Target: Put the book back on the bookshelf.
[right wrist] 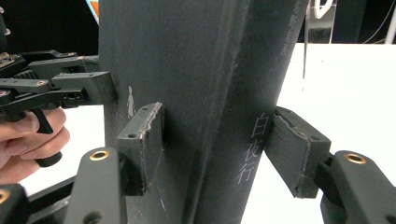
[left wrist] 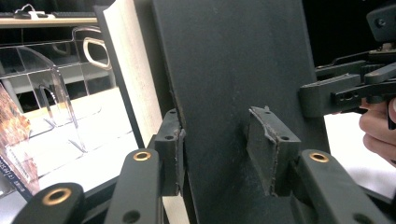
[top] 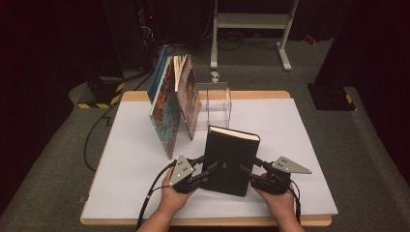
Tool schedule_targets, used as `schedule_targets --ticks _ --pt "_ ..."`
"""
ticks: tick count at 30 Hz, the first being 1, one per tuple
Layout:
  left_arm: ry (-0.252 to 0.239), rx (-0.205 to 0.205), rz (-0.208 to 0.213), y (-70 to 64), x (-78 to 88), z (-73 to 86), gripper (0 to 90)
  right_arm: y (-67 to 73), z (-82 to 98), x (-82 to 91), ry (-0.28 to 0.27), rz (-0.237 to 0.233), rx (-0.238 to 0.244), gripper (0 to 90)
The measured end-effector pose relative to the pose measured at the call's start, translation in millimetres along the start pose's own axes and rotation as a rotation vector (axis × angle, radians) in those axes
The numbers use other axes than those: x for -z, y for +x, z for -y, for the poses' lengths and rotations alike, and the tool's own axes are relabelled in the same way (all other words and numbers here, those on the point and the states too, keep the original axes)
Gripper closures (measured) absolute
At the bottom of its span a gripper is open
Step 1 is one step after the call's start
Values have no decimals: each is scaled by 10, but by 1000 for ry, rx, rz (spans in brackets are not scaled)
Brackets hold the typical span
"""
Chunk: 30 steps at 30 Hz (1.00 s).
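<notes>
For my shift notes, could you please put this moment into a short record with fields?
held thing: black book, upright on the white table
left gripper: fingers clamped on the book's page side
right gripper: fingers pressed against the spine side
behind: colourful books leaning together, beside a clear plastic stand

high view looked forward and down over the desk (top: 300,125); both gripper views sat close, sharing the black book (top: 228,159).
</notes>
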<state>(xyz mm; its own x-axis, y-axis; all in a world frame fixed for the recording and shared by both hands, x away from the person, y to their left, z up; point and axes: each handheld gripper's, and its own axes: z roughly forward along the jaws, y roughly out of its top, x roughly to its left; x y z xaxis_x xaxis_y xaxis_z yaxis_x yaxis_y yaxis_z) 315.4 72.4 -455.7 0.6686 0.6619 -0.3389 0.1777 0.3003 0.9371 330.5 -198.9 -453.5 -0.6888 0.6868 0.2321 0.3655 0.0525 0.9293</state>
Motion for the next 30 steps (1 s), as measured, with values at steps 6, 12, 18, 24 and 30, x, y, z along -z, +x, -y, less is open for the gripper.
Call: schedule_targets --ticks 6,12,18,24,30 --pt "-4 -7 -12 12 -31 -9 588 23 -38 14 -17 22 33 409" --pt "-5 -12 -19 51 -75 -29 585 29 -71 -7 -33 38 55 416" --pt "-9 -23 -23 74 -146 -43 581 8 -100 -25 -45 53 78 420" --pt "-13 -46 -25 110 -240 -58 577 -54 -135 -52 -57 68 85 419" --pt "-13 -56 -22 119 -275 -24 575 -75 -111 -59 -64 88 96 418"
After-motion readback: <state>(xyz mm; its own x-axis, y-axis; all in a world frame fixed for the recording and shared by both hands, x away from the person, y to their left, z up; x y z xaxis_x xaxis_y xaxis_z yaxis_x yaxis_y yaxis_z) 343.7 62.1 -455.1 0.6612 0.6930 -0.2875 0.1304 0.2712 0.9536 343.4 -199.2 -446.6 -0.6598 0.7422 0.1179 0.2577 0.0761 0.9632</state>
